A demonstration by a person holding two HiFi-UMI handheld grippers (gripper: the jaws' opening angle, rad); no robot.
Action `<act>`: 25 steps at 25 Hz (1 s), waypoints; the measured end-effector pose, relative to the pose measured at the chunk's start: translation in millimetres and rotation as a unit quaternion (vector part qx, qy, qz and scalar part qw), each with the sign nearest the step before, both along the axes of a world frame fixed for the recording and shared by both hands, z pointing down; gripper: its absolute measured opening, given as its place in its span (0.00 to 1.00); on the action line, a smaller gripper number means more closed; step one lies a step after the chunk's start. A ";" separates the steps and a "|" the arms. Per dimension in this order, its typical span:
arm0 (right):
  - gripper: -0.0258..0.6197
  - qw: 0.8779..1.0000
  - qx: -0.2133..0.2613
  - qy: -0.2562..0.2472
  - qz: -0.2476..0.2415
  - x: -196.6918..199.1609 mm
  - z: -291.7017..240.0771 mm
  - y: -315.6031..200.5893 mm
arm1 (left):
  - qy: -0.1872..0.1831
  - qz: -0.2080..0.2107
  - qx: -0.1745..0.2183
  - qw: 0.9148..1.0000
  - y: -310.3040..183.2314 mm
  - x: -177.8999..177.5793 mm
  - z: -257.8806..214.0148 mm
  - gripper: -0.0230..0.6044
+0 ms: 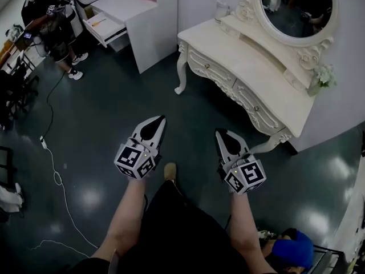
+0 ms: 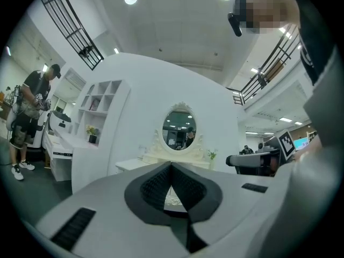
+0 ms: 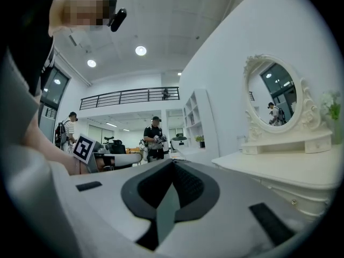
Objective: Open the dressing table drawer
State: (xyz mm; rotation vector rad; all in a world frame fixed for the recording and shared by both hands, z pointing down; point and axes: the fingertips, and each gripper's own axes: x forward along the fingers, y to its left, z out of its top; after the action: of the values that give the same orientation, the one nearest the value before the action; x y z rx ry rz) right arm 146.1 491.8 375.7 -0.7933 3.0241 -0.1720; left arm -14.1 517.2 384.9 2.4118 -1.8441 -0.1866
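Note:
The cream dressing table [image 1: 251, 61] with an oval mirror [image 1: 296, 7] stands at the upper right of the head view. Its front holds a left drawer [image 1: 208, 66] and a right drawer [image 1: 255, 107], both closed, each with a small knob. My left gripper [image 1: 162, 119] and right gripper [image 1: 218, 132] hover side by side over the dark floor, short of the table and touching nothing. Both are shut and hold nothing. In the left gripper view the left gripper [image 2: 171, 164] points at the mirror [image 2: 179, 127]. In the right gripper view the dressing table [image 3: 290, 168] lies to the right of the right gripper [image 3: 173, 161].
A white desk [image 1: 131, 16] with a pulled-out drawer stands at the back left, and a person [image 1: 54, 27] stands beside it. A white cable [image 1: 54, 170] trails over the floor on the left. A flower vase [image 1: 324, 76] and a jug [image 1: 222, 9] sit on the dressing table.

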 end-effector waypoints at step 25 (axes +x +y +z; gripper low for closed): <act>0.04 0.997 -0.029 -0.017 0.074 -93.3 1.8 -195.4 | -0.015 0.071 -0.002 0.997 -214.0 -97.6 -10.4 0.05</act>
State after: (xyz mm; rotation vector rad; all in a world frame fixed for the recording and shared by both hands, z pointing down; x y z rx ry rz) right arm 52.9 296.4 377.5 -1.0049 2.9253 -0.2677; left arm -111.8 303.2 374.5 2.5442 -1.6731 -0.1365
